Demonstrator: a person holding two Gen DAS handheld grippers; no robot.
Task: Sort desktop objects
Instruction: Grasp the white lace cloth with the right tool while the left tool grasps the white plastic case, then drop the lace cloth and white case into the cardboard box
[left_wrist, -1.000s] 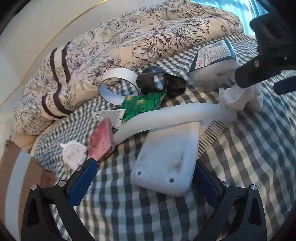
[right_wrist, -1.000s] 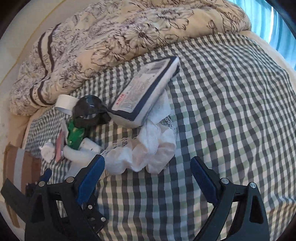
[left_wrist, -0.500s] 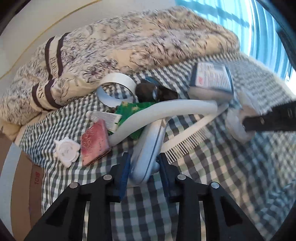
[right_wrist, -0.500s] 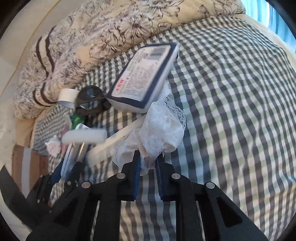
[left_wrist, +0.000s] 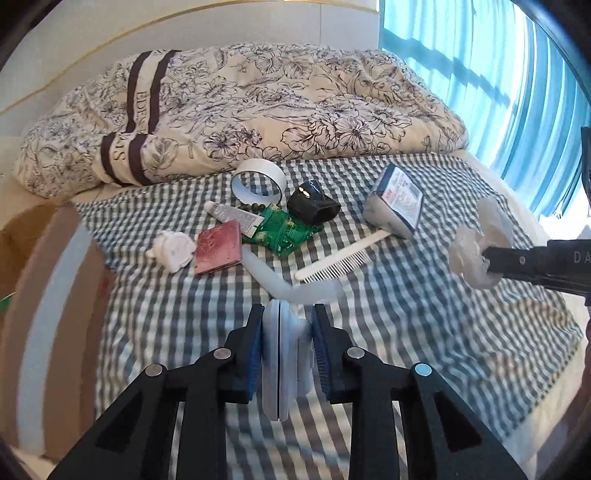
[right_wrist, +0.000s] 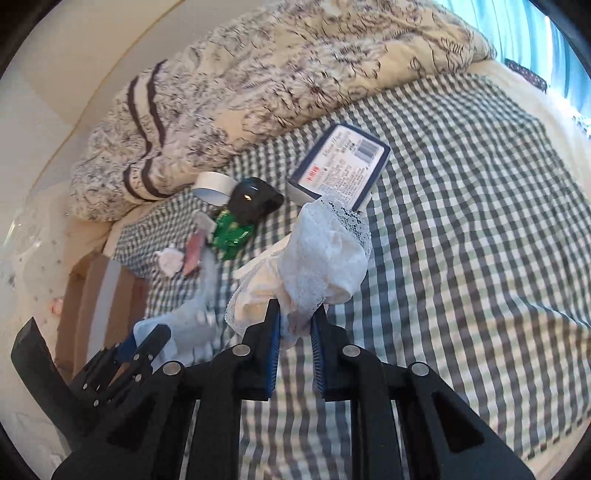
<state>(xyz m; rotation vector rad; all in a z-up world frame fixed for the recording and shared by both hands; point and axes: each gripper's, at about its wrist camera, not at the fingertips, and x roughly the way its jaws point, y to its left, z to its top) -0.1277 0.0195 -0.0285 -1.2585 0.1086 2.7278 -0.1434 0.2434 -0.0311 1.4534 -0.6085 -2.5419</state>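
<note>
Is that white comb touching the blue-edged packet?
Touching. In the left wrist view, the comb's handle end runs right under the packet's lower edge, no checked cloth between them.

On the checked bedsheet lie one white tape ring (left_wrist: 258, 181), one black glossy pouch (left_wrist: 312, 207), one green patterned foil packet (left_wrist: 284, 232), one small white labelled tube (left_wrist: 232, 218), one red flat wallet-like case (left_wrist: 218, 246), one white moulded figure-shaped piece (left_wrist: 173, 250), one white plastic comb (left_wrist: 338, 256) and one blue-edged white tissue pack (left_wrist: 399, 199). Held off the sheet are one pale blue flat device with a curved white band (left_wrist: 280, 354) and one white lace cloth bundle (right_wrist: 325, 258). Two black grippers with blue pads are in view, and one folded floral quilt (left_wrist: 258, 107).
</note>
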